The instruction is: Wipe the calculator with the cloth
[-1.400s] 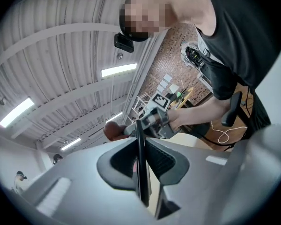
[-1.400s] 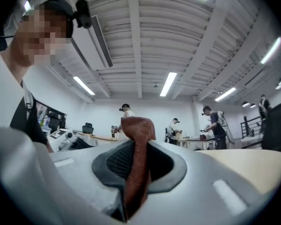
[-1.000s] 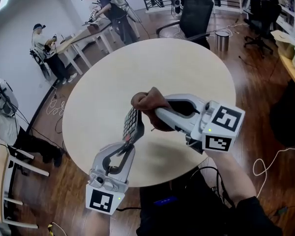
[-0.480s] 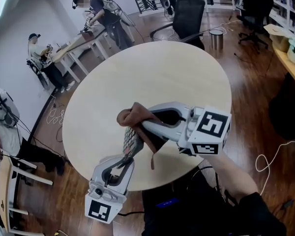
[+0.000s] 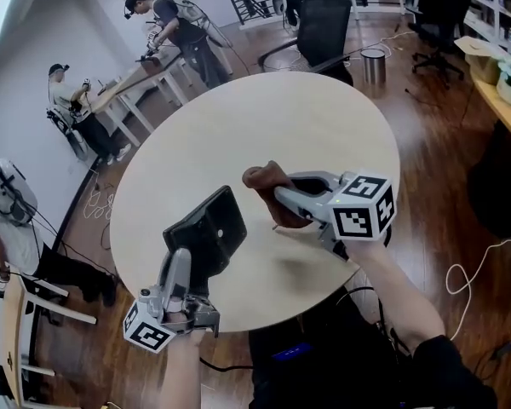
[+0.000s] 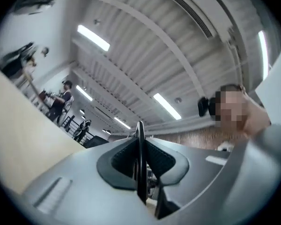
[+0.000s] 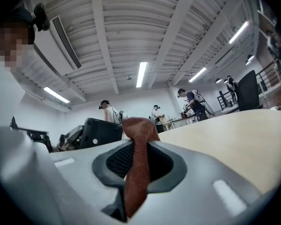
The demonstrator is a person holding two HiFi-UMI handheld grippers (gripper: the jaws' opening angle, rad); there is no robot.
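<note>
Holding thin black calculator [image 5: 211, 227] clamped in my left gripper [image 5: 186, 261], lower left of frame | rolled since earlier: dark back up, keys hidden | rust-brown cloth [image 5: 267, 181] pinched in right gripper [image 5: 283, 198], now clear of it | left gripper view shows it edge-on.

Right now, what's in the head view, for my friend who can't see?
The left gripper holds a dark calculator, no keys showing, and the right gripper holds a brown cloth near it, over a round tan table.
</note>
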